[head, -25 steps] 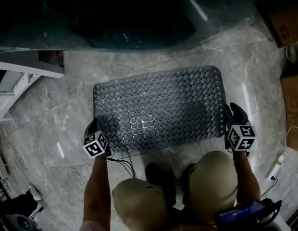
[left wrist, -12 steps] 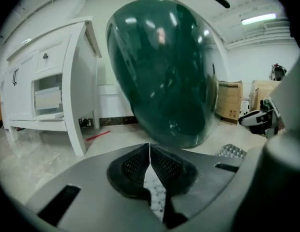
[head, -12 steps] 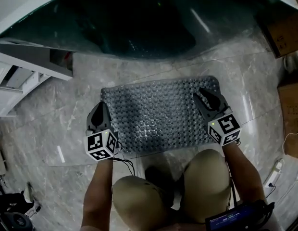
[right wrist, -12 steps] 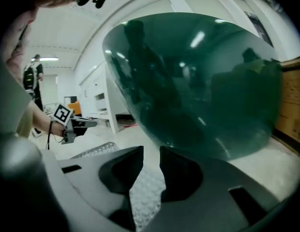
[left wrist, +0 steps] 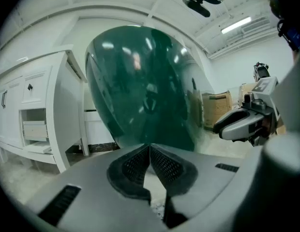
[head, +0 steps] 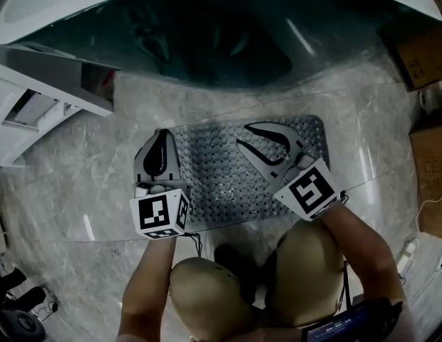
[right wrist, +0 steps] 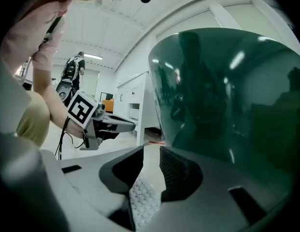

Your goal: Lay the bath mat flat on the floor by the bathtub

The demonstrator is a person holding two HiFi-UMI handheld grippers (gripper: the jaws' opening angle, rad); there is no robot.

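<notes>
The grey studded bath mat (head: 214, 169) lies flat on the marble floor, just in front of the dark green bathtub (head: 207, 41). Both grippers hover above it, clear of it. My left gripper (head: 164, 135) is over the mat's left end, its jaws shut with nothing between them; in the left gripper view its tips (left wrist: 150, 146) meet in front of the tub (left wrist: 145, 86). My right gripper (head: 266, 147) is over the mat's right half, open and empty. In the right gripper view (right wrist: 151, 151) the mat (right wrist: 142, 197) shows through the gap, tub (right wrist: 227, 91) ahead.
A white cabinet (head: 36, 91) stands left of the tub. Cardboard boxes (head: 420, 41) sit at the right wall, and a cable with a power strip (head: 410, 251) lies on the floor lower right. The person's knees (head: 207, 291) are just behind the mat's near edge.
Both grippers have come away from the mat's near corners, risen toward the camera and moved inward over it. The mat stays flat on the floor.
</notes>
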